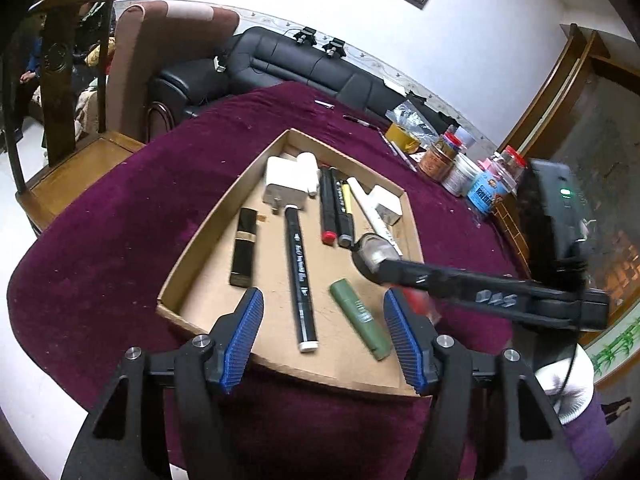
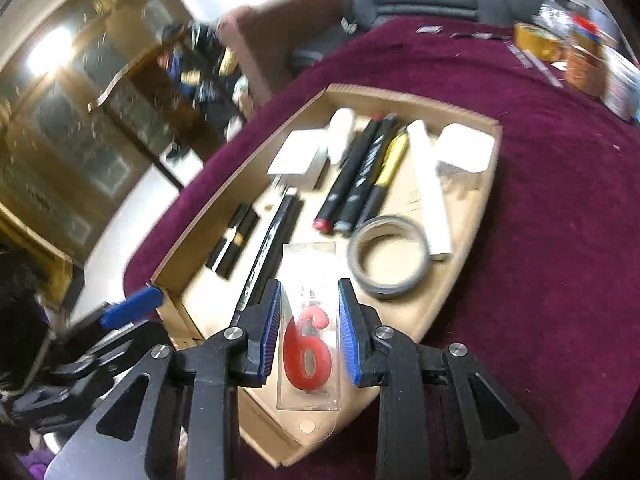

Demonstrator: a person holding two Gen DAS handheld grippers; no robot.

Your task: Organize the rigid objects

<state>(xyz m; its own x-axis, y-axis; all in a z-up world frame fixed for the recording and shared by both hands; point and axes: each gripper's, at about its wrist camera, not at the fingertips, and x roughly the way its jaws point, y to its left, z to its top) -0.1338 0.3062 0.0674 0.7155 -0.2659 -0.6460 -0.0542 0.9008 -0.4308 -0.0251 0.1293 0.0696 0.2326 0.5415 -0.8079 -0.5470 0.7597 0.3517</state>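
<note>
A shallow cardboard tray (image 1: pixel 208 232) (image 2: pixel 472 248) lies on a purple cloth. It holds a black lipstick tube (image 1: pixel 243 252), a long black marker (image 1: pixel 300 280), a green tube (image 1: pixel 360 320), red- and grey-capped markers (image 1: pixel 334 210), white chargers (image 1: pixel 286 182) and a tape roll (image 2: pixel 390 256). My left gripper (image 1: pixel 324 336) is open above the tray's near edge, straddling the marker and green tube. My right gripper (image 2: pixel 308 332) is shut on a clear packet with a red "6" candle (image 2: pixel 308 348), held above the tray's near end.
Jars and tins (image 1: pixel 460 160), a yellow tape roll (image 1: pixel 402 136) and pens (image 1: pixel 360 120) stand on the cloth at the far right. A black sofa (image 1: pixel 280 64) and a wooden chair (image 1: pixel 72 128) stand beyond the table.
</note>
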